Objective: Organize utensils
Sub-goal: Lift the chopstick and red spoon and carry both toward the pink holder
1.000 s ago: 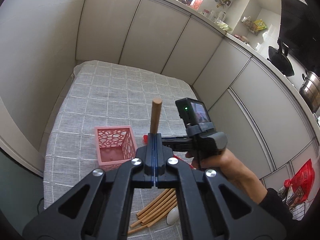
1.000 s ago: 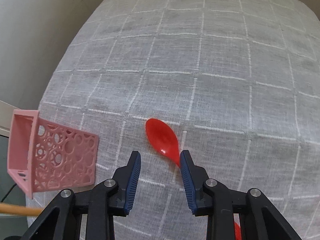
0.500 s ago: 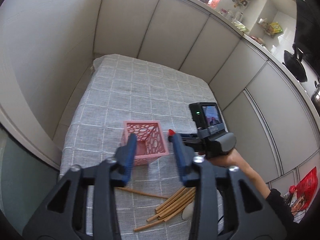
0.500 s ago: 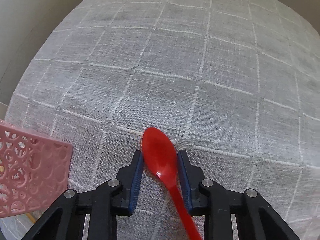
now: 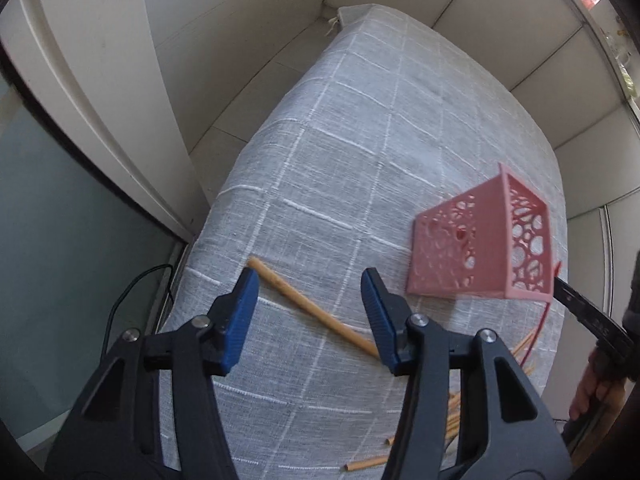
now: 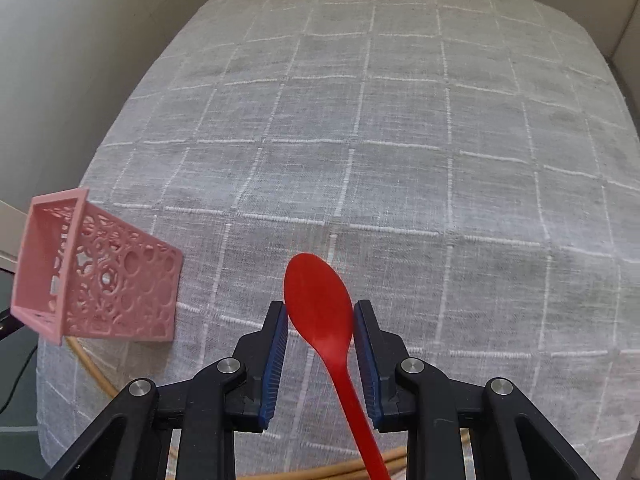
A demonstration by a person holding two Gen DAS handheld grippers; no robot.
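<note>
Right gripper (image 6: 320,320), low centre of the right wrist view: blue pads closed partway on the bowl of a red spoon (image 6: 320,304), one pad on each edge of the bowl; spoon handle runs down and slightly right between the black arms to the bottom edge of the frame. Bowl tip points up-frame over the grey checked tablecloth (image 6: 400,120). Pink perforated basket (image 6: 104,284) sits at the left edge of that view, well apart from the spoon, its open mouth facing left in the frame. A tan wooden stick curves out from under the basket's lower side; more tan sticks show along the bottom edge behind the gripper arms. Left gripper (image 5: 310,304), lower centre of the left wrist view: jaws spread about halfway, nothing gripped. A single wooden chopstick (image 5: 312,308) lies flat on the cloth in the gap between the pads, slanting from upper left to lower right, its far end hidden behind the right-hand pad; pads not pressing on it. Same pink basket (image 5: 480,248) at right of centre, beyond the gripper. Loose chopsticks (image 5: 452,424) scattered at lower right. A hand (image 5: 592,388) at the far right edge holds the other gripper's black body. Pale cabinet panels (image 5: 248,20) fill the top of the frame.
</note>
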